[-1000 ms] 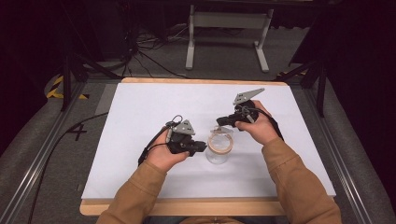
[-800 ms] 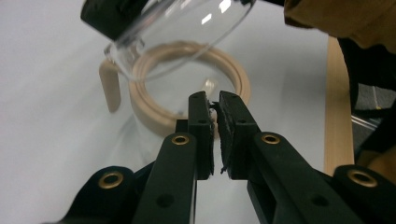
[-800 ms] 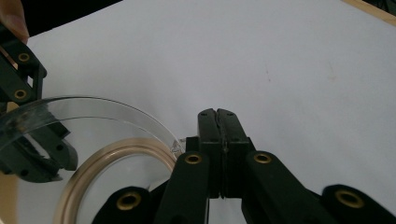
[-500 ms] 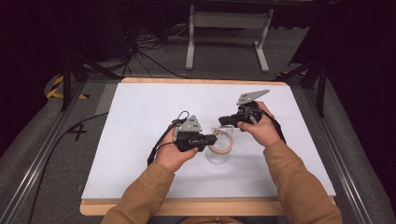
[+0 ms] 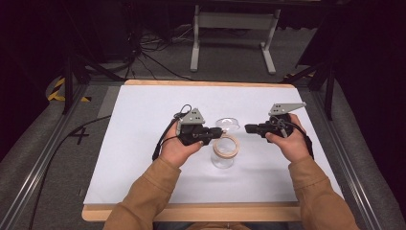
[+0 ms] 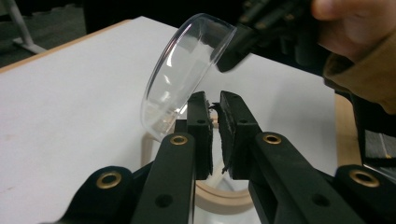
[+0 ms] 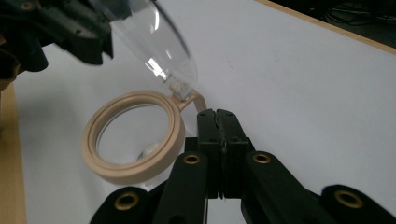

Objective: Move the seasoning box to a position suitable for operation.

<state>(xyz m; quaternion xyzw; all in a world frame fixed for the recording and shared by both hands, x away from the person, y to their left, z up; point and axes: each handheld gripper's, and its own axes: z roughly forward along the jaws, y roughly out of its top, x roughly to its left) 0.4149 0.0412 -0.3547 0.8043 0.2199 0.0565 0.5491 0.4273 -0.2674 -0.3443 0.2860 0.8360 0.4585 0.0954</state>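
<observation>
A clear glass jar [image 5: 222, 160] with a beige ring [image 5: 226, 146] around its mouth stands mid-table. Its clear domed lid [image 5: 229, 123] is swung up on a beige hinge tab [image 7: 199, 100] and leans back, tilted. My left gripper [image 5: 219, 133] reaches over the ring's far left edge, beside the lid [image 6: 187, 65]. Its jaws have just been opening; a narrow slit shows between the pads [image 6: 212, 95], and I see nothing clearly gripped in it. My right gripper [image 5: 248, 128] hangs just right of the lid, shut and holding nothing, its tips [image 7: 217, 114] close before the hinge tab.
The jar stands on a white sheet [image 5: 143, 124] that covers a wooden table [image 5: 191, 213]. Metal rails run along both sides of the table. A stand's legs [image 5: 230, 43] and cables lie on the floor beyond the far edge.
My right gripper has drawn away to the right from the lid. The left gripper has shifted right and farther back, onto the jar's mouth. The lid now stands swung up.
</observation>
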